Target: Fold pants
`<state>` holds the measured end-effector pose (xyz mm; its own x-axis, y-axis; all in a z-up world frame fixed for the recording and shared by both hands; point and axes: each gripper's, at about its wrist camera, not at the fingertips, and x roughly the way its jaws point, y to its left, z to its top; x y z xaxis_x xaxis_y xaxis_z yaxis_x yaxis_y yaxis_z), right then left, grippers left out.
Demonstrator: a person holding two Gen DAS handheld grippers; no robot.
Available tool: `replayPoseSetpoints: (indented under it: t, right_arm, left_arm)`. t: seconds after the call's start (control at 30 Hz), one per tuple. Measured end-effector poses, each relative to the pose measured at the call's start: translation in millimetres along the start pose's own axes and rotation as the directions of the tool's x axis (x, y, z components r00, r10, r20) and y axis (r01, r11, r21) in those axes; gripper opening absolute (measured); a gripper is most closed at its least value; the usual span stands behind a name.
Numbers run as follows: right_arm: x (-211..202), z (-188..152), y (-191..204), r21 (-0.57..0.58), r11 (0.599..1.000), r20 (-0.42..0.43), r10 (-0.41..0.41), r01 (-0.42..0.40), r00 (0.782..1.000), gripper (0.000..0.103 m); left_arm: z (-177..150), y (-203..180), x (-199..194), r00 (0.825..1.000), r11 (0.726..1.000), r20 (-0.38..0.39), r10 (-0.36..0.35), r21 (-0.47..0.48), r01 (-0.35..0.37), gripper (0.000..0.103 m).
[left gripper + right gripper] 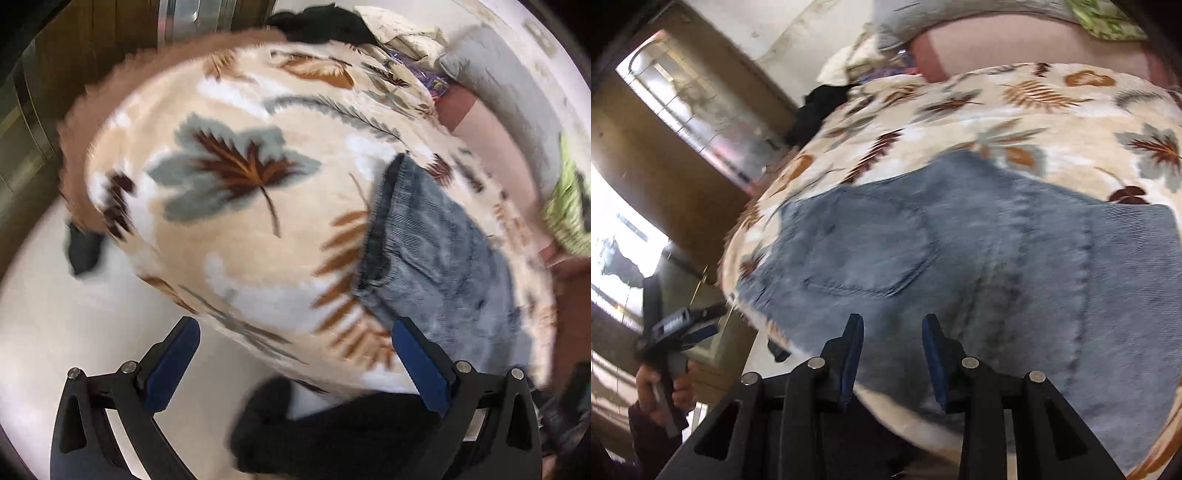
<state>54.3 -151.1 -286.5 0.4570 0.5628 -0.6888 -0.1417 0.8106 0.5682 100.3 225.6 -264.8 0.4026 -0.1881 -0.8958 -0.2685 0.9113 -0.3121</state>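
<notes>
a leaf-print blanket [240, 177] is filling most of both views, and the denim pants [942, 251] are lying on it, at centre in the right view and lower right in the left. the left gripper [295, 365] is being held with jaws spread wide, empty; the right gripper [892, 354] with jaws parted, nothing pinched. blanket pile is likely being caught along with denim if a grab is made low.

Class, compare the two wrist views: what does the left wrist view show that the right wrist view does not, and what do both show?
Only the left wrist view shows the white floor and the left hand-held gripper with its jaws wide apart. Only the right shows the jeans' back pocket, the right hand-held gripper and a window. Both show the jeans lying on the leaf-print blanket.
</notes>
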Motion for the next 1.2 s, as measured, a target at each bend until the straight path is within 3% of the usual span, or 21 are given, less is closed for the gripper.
replayPoseSetpoints:
  t: [0.13, 0.27, 0.37, 0.57, 0.73, 0.87, 0.97, 1.03, 1.1, 1.2]
  right_arm:
    - [7, -10, 12, -0.021, 1.000, -0.036, 0.005, -0.006, 0.999, 0.036]
    - [8, -16, 13, -0.023, 1.000, -0.047, 0.006, -0.007, 0.999, 0.036]
    - [1, -19, 6, -0.013, 1.000, -0.032, -0.006, 0.006, 0.999, 0.036]
    - [-13, -18, -12, 0.043, 0.999, -0.005, -0.011, 0.011, 1.000, 0.036]
    - [-18, -15, -14, 0.049, 0.999, 0.008, -0.015, 0.014, 1.000, 0.036]
    - [-26, -14, -17, 0.060, 0.998, 0.035, -0.015, 0.013, 0.999, 0.036]
    - [-33, -14, -21, 0.070, 0.997, 0.055, -0.019, 0.015, 0.998, 0.036]
    - [-37, -15, -26, 0.084, 0.996, 0.065, -0.019, 0.013, 0.998, 0.036]
    - [-39, -16, -31, 0.099, 0.995, 0.070, -0.017, 0.010, 0.997, 0.036]
    - [-44, -19, -33, 0.108, 0.994, 0.079, -0.015, 0.007, 0.997, 0.036]
  left_arm:
    - [0, -5, 11, 0.997, 0.997, -0.035, -0.066, -0.043, 0.064, 0.103]
    - [21, -15, 23, 0.993, 0.993, -0.048, -0.108, -0.046, 0.105, 0.103]
    - [35, -24, 43, 0.982, 0.992, -0.140, -0.124, -0.037, 0.120, 0.103]
    - [30, -31, 66, 0.966, 0.987, -0.207, -0.155, -0.077, 0.142, 0.103]
    - [25, -41, 86, 0.930, 0.972, -0.285, -0.232, -0.109, 0.209, 0.103]
    - [23, -46, 89, 0.935, 0.975, -0.280, -0.217, -0.101, 0.196, 0.100]
    - [27, -41, 85, 0.940, 0.971, -0.255, -0.228, -0.133, 0.199, 0.081]
    - [28, -44, 81, 0.933, 0.964, -0.247, -0.262, -0.118, 0.239, 0.053]
    - [25, -50, 78, 0.929, 0.961, -0.247, -0.276, -0.103, 0.258, 0.039]
    - [23, -61, 75, 0.943, 0.969, -0.224, -0.247, -0.062, 0.240, 0.029]
